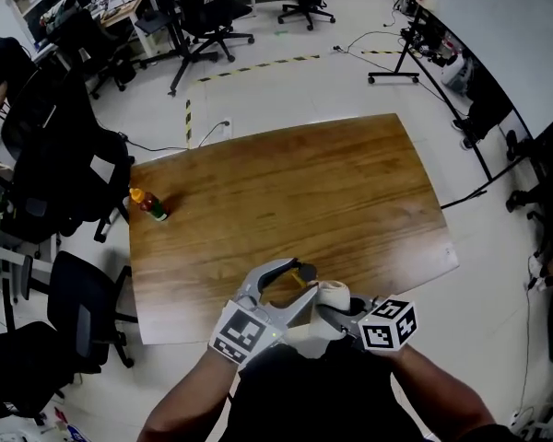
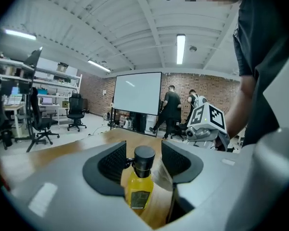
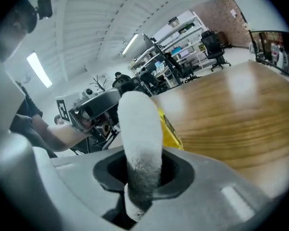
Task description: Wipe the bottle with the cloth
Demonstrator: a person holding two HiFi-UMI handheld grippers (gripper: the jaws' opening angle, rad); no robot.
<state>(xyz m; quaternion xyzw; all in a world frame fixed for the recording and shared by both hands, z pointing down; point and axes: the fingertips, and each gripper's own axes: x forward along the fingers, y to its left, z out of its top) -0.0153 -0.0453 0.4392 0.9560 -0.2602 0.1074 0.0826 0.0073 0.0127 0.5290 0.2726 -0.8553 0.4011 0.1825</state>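
Note:
A small yellow bottle (image 2: 139,186) with a black cap stands between the jaws of my left gripper (image 2: 143,160). The jaws are wide; a gap shows between the cap and the right pad, so they do not clamp it. In the head view the left gripper (image 1: 293,279) and the bottle (image 1: 306,273) are at the near edge of the wooden table (image 1: 332,182). My right gripper (image 3: 143,170) is shut on a rolled white cloth (image 3: 139,129), which sticks up from its jaws. The cloth (image 1: 333,295) lies right beside the bottle (image 3: 170,131); I cannot tell whether they touch.
A second small bottle (image 1: 150,204), red with a yellow cap, lies near the table's left edge. Black office chairs (image 1: 83,311) stand along the left side. A stand on wheels (image 1: 405,58) and cables are on the floor beyond the table. People stand far off by a screen (image 2: 137,93).

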